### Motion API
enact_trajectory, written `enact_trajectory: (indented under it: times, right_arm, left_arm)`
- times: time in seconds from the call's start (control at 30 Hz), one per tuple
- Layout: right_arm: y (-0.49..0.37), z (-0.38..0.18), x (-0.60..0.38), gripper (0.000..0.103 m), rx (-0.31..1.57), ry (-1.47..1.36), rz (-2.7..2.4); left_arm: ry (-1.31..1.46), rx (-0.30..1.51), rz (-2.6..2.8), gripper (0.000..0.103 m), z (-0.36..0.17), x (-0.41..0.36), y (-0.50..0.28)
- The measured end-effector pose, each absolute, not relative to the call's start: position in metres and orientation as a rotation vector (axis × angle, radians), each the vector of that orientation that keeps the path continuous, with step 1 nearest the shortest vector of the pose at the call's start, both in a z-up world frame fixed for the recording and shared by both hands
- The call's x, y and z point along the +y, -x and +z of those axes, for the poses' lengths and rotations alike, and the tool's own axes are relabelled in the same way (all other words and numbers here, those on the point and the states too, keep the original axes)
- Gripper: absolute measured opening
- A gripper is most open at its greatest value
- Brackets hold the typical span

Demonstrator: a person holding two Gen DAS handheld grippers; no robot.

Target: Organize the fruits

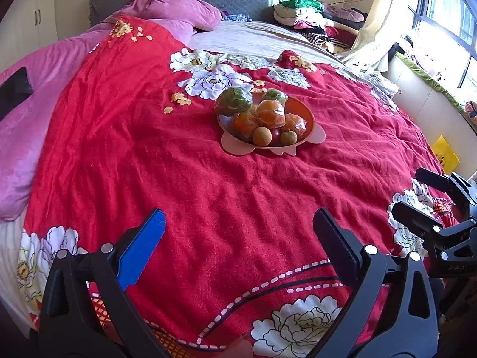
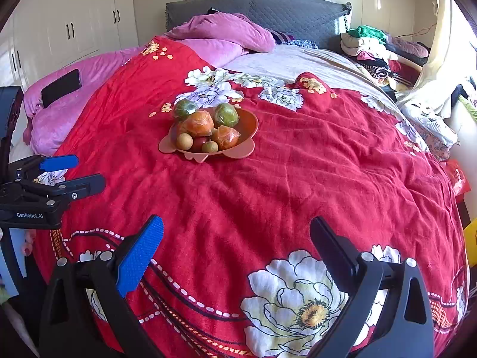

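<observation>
Nearest: left gripper (image 1: 238,238), black w/ one blue ribbed pad, jaws spread wide, nothing between them, hovering over the near edge of the red floral bedspread (image 1: 208,194). Right gripper (image 2: 237,246), same black-and-blue build, also spread wide and empty, over the same near edge; a big white flower print sits just under its right finger. The two grippers are side by side: the right one shows at the right edge of the left wrist view, the left one at the left edge of the right wrist view, both apart from the fruit.

Mid-bed: pink scalloped plastic fruit bowl (image 2: 238,152) resting on the bedspread, well beyond both grippers. In it, fruits piled together: two green round fruits in clear wrap (image 2: 226,115) at the far side, the left one up on the far-left rim; orange fruits in clear wrap (image 2: 198,123) in the middle; two small tan-brown round fruits (image 2: 184,141) at the near rim w/ a small dark red fruit (image 2: 199,143) between them. All touching, heaped.

Left of the bowl, farther: pink fuzzy blanket (image 2: 89,89) bunched along the left side, a black flat phone-like slab (image 2: 61,87) lying on it.

Far: grey quilted headboard (image 2: 268,9), pile of folded clothes (image 2: 372,47) at far right, white wardrobe doors (image 2: 74,29) far left, bright window (image 1: 447,15) on the right.
</observation>
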State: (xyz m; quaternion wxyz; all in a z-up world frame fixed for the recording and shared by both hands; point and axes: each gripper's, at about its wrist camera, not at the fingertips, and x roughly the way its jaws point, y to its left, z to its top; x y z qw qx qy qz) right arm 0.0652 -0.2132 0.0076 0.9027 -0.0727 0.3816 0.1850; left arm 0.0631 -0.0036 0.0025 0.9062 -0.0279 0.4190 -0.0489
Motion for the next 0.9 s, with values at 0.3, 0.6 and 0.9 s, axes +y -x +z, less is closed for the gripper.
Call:
enact_trajectory:
  times: [0.3,0.6,0.9]
  right_arm:
    - [-0.0671,0.0069,-0.2109,0.098,0.791,0.152,0.385]
    - [-0.0671,0.0069,-0.211,0.098,0.794,0.149,0.383]
    - [-0.0666,0.0069,-0.2112,0.098,0.793,0.149,0.384]
  left_arm:
    - [0.059,0.876,-0.106,0.093,0.0007,-0.0032,-0.0628]
    - [0.063,0.871,-0.104,0.093,0.002,-0.0035,-0.0624]
    - [0.061,0.873,-0.099,0.093,0.002,-0.0034,-0.061]
